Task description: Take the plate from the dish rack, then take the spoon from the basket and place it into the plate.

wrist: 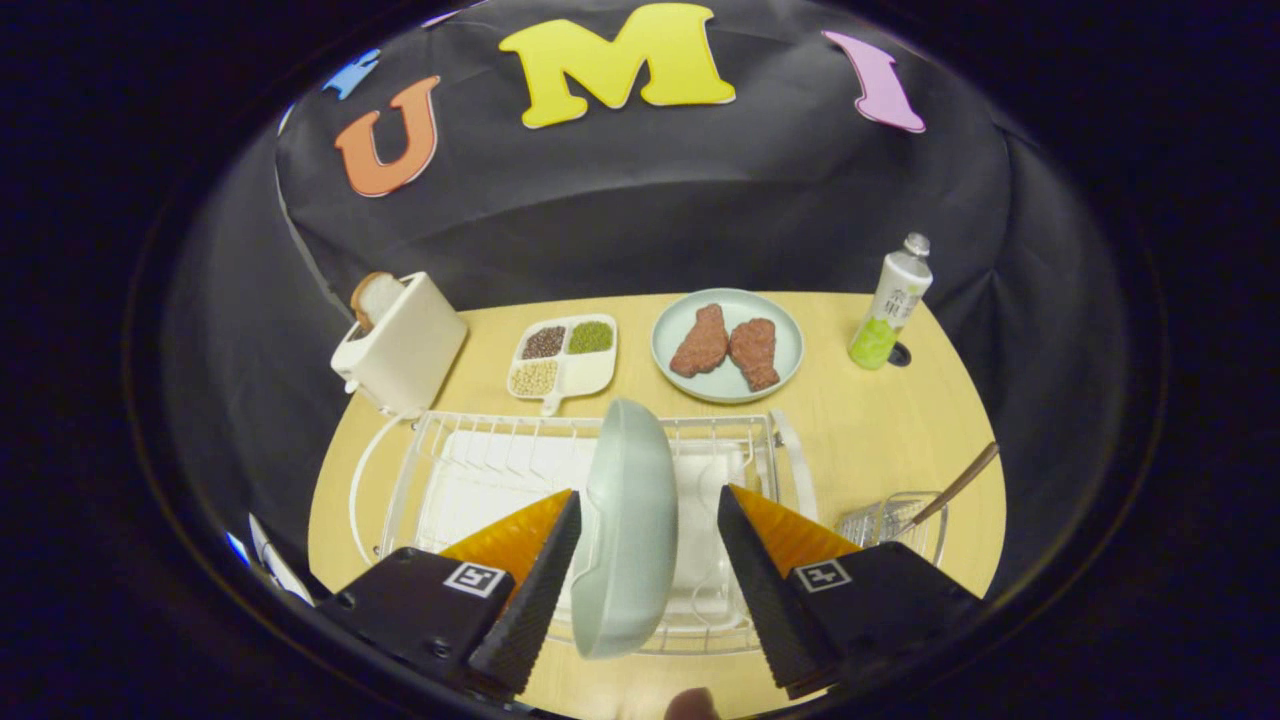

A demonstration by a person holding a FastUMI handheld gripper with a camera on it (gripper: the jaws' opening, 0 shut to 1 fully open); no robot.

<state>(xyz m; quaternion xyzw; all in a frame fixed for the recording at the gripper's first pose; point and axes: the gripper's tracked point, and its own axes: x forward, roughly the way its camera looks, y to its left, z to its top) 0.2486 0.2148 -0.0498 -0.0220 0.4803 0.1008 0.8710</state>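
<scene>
A pale grey-green plate (630, 540) stands on edge in the white wire dish rack (470, 425), its rim turned toward me. My gripper (648, 492) is open, with one finger on each side of the plate. The left finger sits right at the plate's face, and a gap shows between the plate and the right finger. To the right of the rack stands a small wire basket (890, 520), and the brown-handled spoon (960, 485) leans out of it.
Beyond the rack on the wooden table (880, 420) are a white toaster (400, 345) with bread in it, a divided dish of beans (565, 355), a plate with two meat pieces (728, 345) and a green-white bottle (890, 305). A white mat lies inside the rack.
</scene>
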